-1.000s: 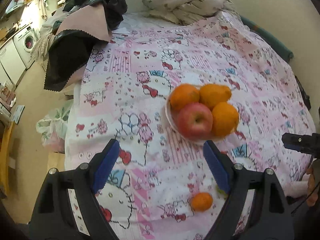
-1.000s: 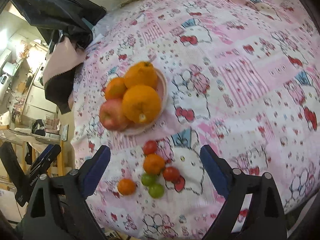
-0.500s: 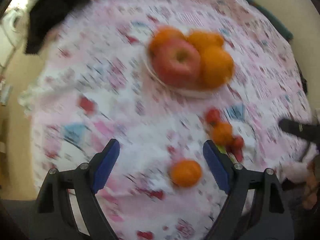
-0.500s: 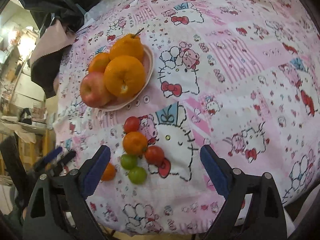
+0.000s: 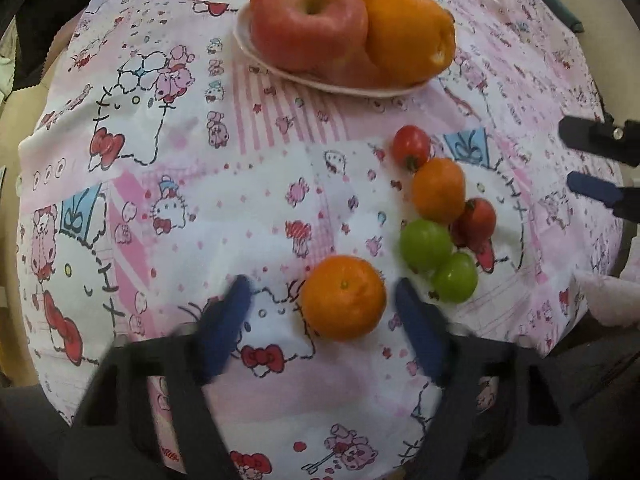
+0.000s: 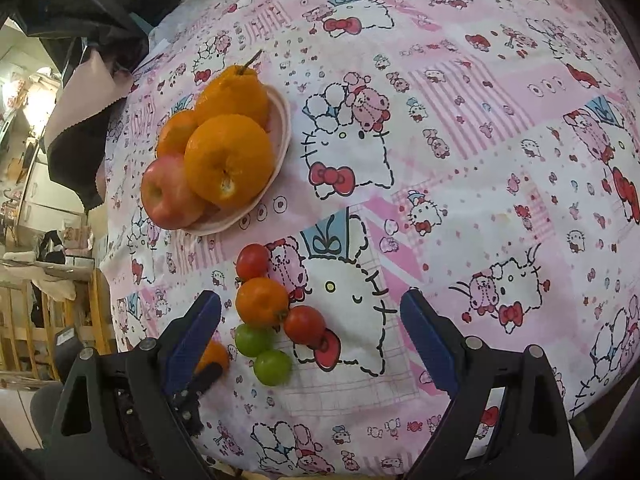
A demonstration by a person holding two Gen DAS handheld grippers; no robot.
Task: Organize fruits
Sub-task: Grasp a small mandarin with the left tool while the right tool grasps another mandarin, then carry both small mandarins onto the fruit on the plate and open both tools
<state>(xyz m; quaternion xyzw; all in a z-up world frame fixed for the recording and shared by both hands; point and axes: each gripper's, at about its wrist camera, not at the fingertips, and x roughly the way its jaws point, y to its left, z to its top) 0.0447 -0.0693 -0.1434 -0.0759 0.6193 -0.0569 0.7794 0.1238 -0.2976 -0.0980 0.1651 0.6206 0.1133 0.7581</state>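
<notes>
Left wrist view. Left gripper (image 5: pixel 320 300): jaws wide apart, holding nothing, straddling the lone small round orange mandarin (image 5: pixel 343 297), which sits nearer its right finger. Landmark: shallow pale pink plate (image 5: pixel 256 46) on the pink cartoon-print cloth (image 5: pixel 168 184), loaded with a red apple (image 5: pixel 308 16) and large oranges (image 5: pixel 408 36). The mandarin lies well nearer the camera than the plate, left of a cluster of small fruits (image 5: pixel 440 216). Advice: centre the fruit between the fingers before closing, and close gently, as the round skin may roll.

Right wrist view. Right gripper (image 6: pixel 310 332): jaws wide apart, empty, hovering over the cluster below the plate (image 6: pixel 280 128). The mandarin (image 6: pixel 214 356) shows partly behind its left finger.
</notes>
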